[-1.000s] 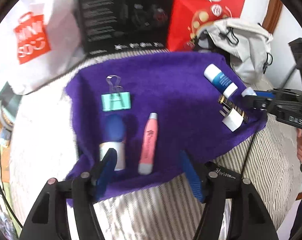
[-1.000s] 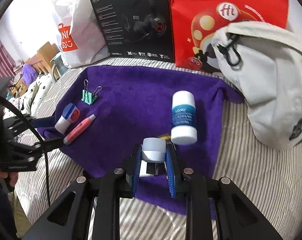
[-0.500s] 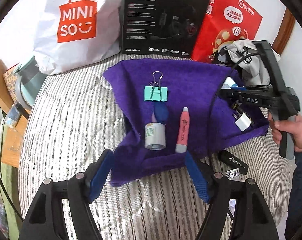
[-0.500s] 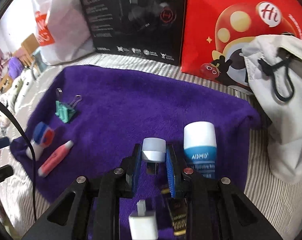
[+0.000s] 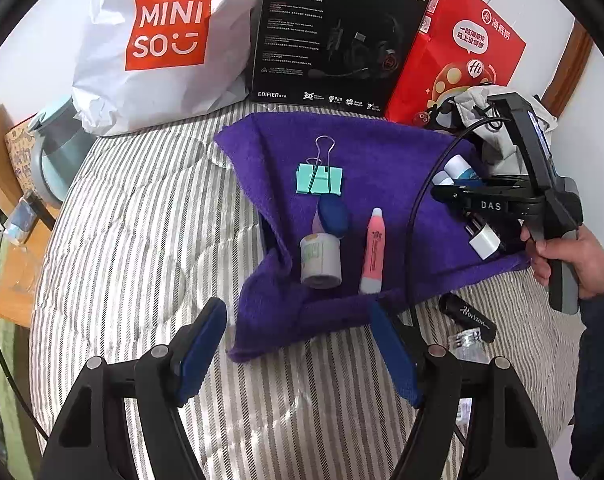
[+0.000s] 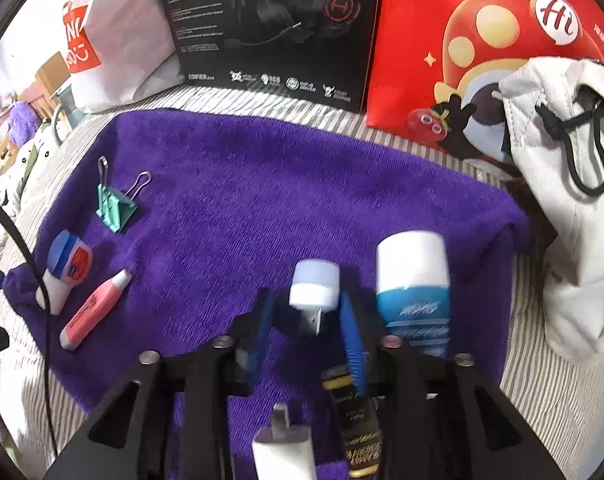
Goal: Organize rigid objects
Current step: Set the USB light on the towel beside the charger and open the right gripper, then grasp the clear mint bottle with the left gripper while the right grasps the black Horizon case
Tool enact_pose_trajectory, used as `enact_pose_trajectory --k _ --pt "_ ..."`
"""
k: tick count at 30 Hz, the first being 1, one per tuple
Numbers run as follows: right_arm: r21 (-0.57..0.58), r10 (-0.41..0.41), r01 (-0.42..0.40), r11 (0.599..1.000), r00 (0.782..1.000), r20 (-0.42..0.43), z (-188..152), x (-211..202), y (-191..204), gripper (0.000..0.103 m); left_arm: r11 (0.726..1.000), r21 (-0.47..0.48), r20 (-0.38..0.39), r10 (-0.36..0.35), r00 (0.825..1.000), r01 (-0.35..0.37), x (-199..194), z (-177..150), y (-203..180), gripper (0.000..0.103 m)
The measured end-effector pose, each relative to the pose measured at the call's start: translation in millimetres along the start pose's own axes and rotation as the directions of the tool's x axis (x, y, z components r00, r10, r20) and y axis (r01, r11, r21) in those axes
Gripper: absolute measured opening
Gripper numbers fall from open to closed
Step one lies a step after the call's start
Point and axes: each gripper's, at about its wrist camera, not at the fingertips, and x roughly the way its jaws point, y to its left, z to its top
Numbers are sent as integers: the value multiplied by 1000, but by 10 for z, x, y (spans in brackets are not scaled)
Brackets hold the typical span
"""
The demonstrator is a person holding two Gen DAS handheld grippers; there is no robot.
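- The striped bed carries a purple towel, with a MINISO bag, a black headset box and a red paper bag along its far edge.
- A white-capped blue tube lies near the towel's right edge.
- The left tongs are spread wide and empty over the towel's near edge.
- The right tongs are parted around a small white USB light; contact is unclear.
- A green binder clip, a lip-balm tube and a pink pen lie towards the towel's left edge.
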Motion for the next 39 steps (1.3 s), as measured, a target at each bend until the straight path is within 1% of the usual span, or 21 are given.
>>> enact_pose_trajectory --k 1,4,8,13,17,19,22,24,26,28,32,35,39 --pt "-3 3 -3 1000 1000 -6 -16 -9 10 42 1000 -3 -1 1 1000 -1 -7 -10 9 72" --pt "-10 -2 2 1000 1000 -7 -77 -89 49 42 1000 -14 1 9 1000 -9 -42 -51 47 72" --pt "-8 0 0 1000 999 35 -165 -359 92 42 999 -28 3 28 1000 -28 -109 -124 74 72" --pt "-7 3 -2 1000 996 92 -402 -792 135 42 999 -30 6 17 1000 -17 -200 -234 -20 72" --pt "15 -3 1 1000 993 120 -719 -1125 111 43 1000 -4 4 3 1000 -3 -251 -335 -243 72" --pt "34 -2 -2 999 991 134 -931 -1286 64 43 1000 12 0 -9 1000 9 -255 -386 -378 72" --pt "58 -7 -1 998 991 131 -1244 -1486 -42 44 999 37 -18 -33 999 34 -212 -461 -628 72" --pt "74 -8 -2 997 991 134 -1457 -1607 -126 45 997 60 -38 -43 998 45 -151 -503 -821 72" --pt "101 -7 -7 995 990 137 -1669 -1708 -220 49 995 80 -50 -49 998 53 -104 -548 -982 72" --pt "126 1 -19 992 991 137 -1816 -1746 -293 50 994 91 -65 -52 997 58 -28 -601 -1124 72" --pt "191 31 -56 980 991 131 -2136 -1784 -469 50 995 84 -111 -48 993 57 158 -695 -1299 72" --pt "210 45 -70 975 991 123 -2291 -1772 -524 50 996 90 -126 -10 992 21 281 -749 -1396 72" --pt "214 61 -87 973 991 121 -2423 -1775 -535 50 995 99 -117 44 992 -33 369 -763 -1480 72"
